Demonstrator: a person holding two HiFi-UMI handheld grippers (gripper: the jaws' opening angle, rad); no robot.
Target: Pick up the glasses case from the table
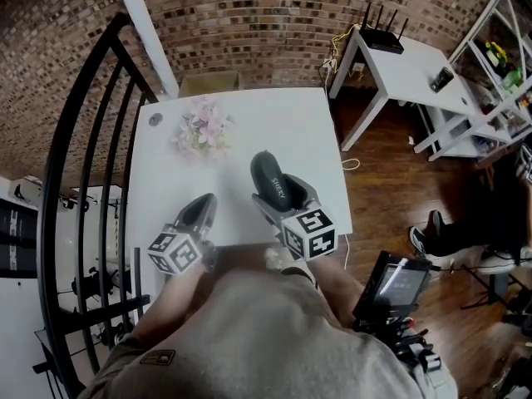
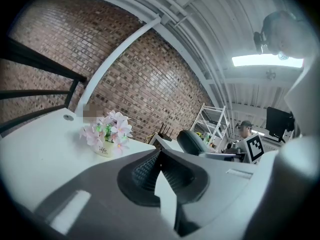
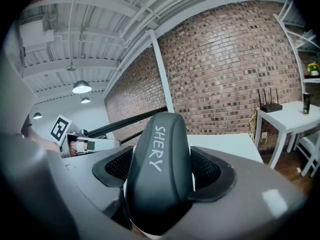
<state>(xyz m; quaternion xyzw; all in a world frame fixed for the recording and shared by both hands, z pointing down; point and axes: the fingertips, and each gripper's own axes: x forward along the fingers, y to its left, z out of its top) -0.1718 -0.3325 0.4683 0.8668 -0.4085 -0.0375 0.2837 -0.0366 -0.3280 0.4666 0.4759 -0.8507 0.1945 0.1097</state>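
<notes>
At the far left a black stair railing (image 1: pixel 79 165) runs beside the white tabletop (image 1: pixel 274 115). On the back left part of the tabletop stands a small pot of pink flowers (image 1: pixel 202 129). It is well apart from both tools, so it does not block any reach.

The left claw (image 1: pixel 202 202) hangs low over the near edge of the tabletop. Its own view shows the two jaws pressed together with nothing between them. It seems only parked there, because the task needs one claw, and close to the body it does not disturb the other one.

To its right, the right claw (image 1: pixel 287 208) is clamped on the glasses case (image 1: pixel 268 171). In the right gripper view the dark case, with the word SHERY printed on it, sits between the ribbed pads (image 3: pixel 202 165). It is gripped across its narrow width at the near end, and its far end sticks out forward and upward toward the brick wall (image 3: pixel 225 59). This grip across the short side is probably chosen because the long side would not fit into the opening. The case looks raised from the tabletop, above its near right part, and no contact with the surface can be seen, so the pick-up seems almost or fully done. The shell looks hard and smooth, so it may slip if the pressure becomes loose.

Further right, on the wooden floor (image 1: pixel 382 189), a second white table (image 1: pixel 407 65) carries a router (image 1: pixel 382 38). It plays no part in this task.
</notes>
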